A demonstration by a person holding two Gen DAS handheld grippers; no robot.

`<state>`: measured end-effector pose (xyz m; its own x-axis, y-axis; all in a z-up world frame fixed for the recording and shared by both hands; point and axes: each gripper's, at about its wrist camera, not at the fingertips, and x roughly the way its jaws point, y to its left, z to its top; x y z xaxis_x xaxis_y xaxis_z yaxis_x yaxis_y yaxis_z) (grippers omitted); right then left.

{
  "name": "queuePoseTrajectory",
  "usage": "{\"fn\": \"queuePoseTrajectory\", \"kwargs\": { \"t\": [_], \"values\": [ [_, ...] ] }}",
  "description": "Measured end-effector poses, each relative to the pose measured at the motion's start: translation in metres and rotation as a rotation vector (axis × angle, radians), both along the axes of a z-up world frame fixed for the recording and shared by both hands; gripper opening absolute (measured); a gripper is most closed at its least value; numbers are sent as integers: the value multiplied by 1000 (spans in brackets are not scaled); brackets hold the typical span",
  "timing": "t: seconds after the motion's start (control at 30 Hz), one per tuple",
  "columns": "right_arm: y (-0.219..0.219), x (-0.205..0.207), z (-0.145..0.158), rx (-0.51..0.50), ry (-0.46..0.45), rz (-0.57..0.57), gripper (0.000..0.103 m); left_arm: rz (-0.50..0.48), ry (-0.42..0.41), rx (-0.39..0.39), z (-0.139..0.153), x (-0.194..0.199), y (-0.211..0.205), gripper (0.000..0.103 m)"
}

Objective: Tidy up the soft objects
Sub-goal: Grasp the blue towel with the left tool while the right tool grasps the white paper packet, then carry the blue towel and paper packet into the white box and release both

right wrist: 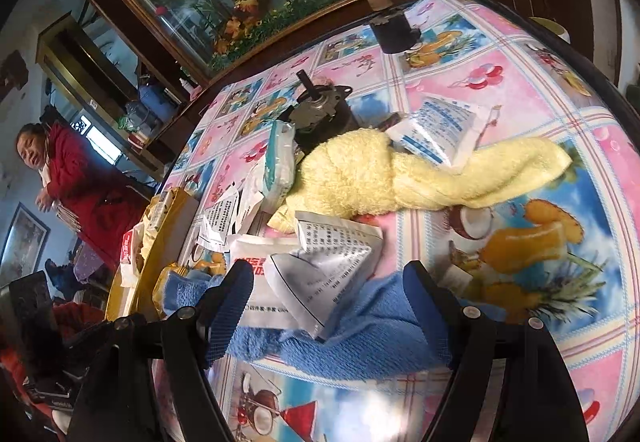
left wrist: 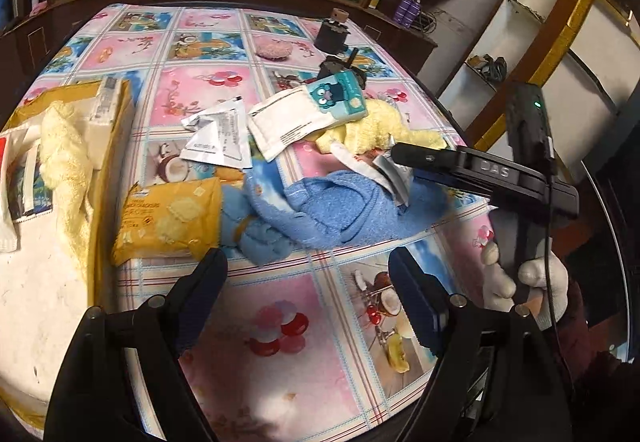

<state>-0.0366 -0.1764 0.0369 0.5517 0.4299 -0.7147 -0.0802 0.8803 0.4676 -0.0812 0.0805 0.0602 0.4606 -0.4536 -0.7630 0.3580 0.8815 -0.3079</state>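
Left claw (left wrist: 306, 274): spread wide, empty, above the tabletop (left wrist: 280, 322) near the blue towel (left wrist: 320, 209).
Right claw (right wrist: 328, 290): spread, straddling a silver packet (right wrist: 328, 262) lying on that towel.
Yellow towel (right wrist: 400, 173): beyond, mid-tabletop.

Each of the 2 black plastic grippers, left gripper (left wrist: 306, 278) and right gripper (right wrist: 328, 292), has blue mesh-textured pads and silver screws, while the right one shows raised lettering, a green light, a black cable, and a white knit glove (left wrist: 532, 282) with a dark red sleeve.
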Motion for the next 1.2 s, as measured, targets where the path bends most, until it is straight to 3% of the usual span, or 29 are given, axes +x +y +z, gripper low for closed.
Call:
{"fn": "queuePoseTrajectory", "kwargs": {
  "t": [0.1,0.13,0.37,0.53,0.7,0.77,0.83,1.0,1.2],
  "values": [
    [16,14,-11,11,39,52,75,-58,-17,8,4,-3,-20,82],
    [17,16,-13,5,51,55,55,-76,-21,15,4,-3,-26,82],
    [-9,-9,-9,14,29,6,54,-152,-51,93,-3,15,-64,82],
    [-36,-24,-5,54,17,-28,55,-173,-129,195,-14,37,-80,83],
    [-41,-28,-8,66,26,-35,55,-260,-47,275,-50,41,-98,83],
    [-39,-29,-8,71,23,-27,55,-258,-75,314,-51,31,-101,82],
    [-36,-30,-8,75,20,-20,55,-247,-63,280,-46,27,-98,55],
    [-32,-33,-8,89,20,-15,55,-196,-35,146,-29,21,-81,50],
    [-36,-44,4,111,-17,-19,55,-145,-95,15,10,-12,-56,50]
  ]
}}
